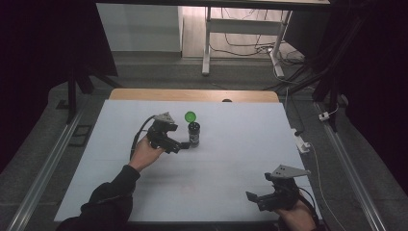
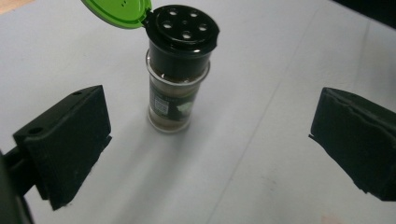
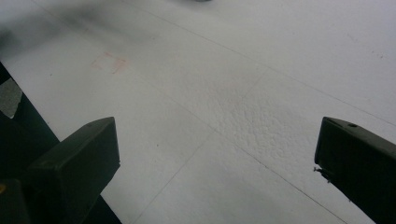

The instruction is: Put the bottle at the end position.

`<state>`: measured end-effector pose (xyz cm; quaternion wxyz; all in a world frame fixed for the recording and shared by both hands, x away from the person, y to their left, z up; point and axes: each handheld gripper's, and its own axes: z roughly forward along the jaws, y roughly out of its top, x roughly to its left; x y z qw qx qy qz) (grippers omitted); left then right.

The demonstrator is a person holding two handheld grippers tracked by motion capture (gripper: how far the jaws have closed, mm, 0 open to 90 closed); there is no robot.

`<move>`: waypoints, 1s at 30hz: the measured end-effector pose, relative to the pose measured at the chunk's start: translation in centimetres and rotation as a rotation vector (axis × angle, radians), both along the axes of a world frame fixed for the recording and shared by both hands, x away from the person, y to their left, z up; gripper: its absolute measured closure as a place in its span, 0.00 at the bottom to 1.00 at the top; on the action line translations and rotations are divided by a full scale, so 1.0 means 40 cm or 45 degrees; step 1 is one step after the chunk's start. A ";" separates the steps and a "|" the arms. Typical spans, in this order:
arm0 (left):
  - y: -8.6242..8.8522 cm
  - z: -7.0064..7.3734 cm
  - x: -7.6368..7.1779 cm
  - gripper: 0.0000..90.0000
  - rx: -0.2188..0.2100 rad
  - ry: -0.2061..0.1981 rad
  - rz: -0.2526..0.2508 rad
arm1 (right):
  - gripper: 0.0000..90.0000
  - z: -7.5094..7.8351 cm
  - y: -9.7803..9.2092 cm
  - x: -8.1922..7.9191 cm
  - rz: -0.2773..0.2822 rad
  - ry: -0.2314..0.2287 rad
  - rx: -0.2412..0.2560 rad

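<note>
**Spice shaker, lid open, at the left gripper**

Item: spice shaker (image 2: 178,70), clear body, black perforated top, upright on the white table (image 1: 231,163) near its middle. Green flip lid (image 2: 117,11) hinged back, standing open above the top. Contents: brownish powder, low in the jar.

Left gripper (image 1: 185,144): just beside the shaker on its left; jaws spread wide, nothing between them, shaker ahead of the gap and untouched.

Right gripper (image 1: 260,199): at the table's near right corner, well apart from the shaker; jaws spread, over bare tabletop.
</note>
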<state>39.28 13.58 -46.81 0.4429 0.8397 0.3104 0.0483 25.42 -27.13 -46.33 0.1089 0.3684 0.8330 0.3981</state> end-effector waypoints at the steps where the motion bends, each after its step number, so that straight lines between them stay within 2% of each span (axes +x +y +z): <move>1: 0.005 0.005 -0.008 0.00 0.004 -0.004 -0.001 | 0.00 0.000 0.000 0.000 -0.001 0.000 0.001; 6: 0.028 0.027 -0.047 0.00 0.019 -0.020 -0.001 | 0.00 0.000 0.000 0.000 -0.002 0.001 0.002; 12: 0.062 0.054 -0.100 0.00 0.012 -0.038 0.007 | 0.00 0.000 0.001 0.000 -0.001 0.000 0.002; 30: 0.165 0.075 -0.228 0.00 0.020 -0.038 0.066 | 0.00 0.001 0.001 0.002 0.000 0.001 0.008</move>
